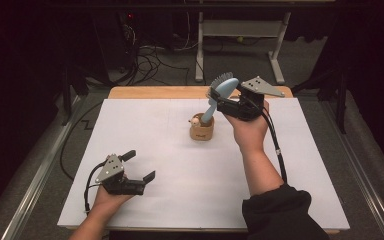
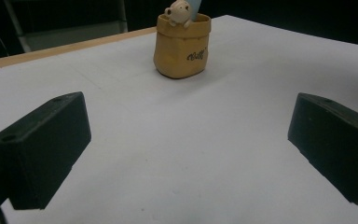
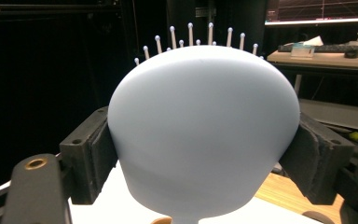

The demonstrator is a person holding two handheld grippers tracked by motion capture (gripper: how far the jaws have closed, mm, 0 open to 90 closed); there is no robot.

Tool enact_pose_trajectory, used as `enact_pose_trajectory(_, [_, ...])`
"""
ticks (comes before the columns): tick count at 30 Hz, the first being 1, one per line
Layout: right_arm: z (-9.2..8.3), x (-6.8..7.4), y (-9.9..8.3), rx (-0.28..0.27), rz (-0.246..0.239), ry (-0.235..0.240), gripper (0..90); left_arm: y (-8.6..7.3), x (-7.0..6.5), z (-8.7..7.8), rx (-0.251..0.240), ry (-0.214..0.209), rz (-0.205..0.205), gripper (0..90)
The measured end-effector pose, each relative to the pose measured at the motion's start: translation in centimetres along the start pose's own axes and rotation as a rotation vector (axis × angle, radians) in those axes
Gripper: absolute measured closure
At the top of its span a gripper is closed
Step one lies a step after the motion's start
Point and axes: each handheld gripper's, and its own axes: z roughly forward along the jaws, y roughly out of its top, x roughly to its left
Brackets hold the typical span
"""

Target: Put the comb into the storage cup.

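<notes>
A pale blue hairbrush [image 1: 220,95] stands tilted with its handle down inside a small tan holder [image 1: 202,131] that has a little bear figure on its rim. My right gripper [image 1: 220,100] is shut on the brush head; in the right gripper view both pads press the sides of the hairbrush [image 3: 200,135], bristles pointing away. My left gripper [image 1: 140,166] rests low on the white table near the front left, open and holding nothing. The left gripper view looks between its jaws at the holder [image 2: 182,46] farther off on the mat.
A white mat [image 1: 155,150] covers most of the wooden table [image 1: 145,92]. Beyond the far edge are a desk frame [image 1: 240,30] and floor cables [image 1: 150,60]. A desk with a keyboard [image 3: 326,46] shows behind the brush in the right gripper view.
</notes>
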Motion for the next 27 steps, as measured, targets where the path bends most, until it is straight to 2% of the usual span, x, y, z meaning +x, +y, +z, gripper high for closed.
enact_pose_trajectory(19, [1.3,0.5,-0.9,0.019,-0.008,0.011,20.7,0.0,-0.1,0.0,-0.001,0.004,0.008,0.0])
enact_pose_trajectory(27, [1.8,0.6,-1.5,0.026,0.003,0.017,20.7,0.0,-0.1,-0.1,-0.002,0.006,0.013,0.0])
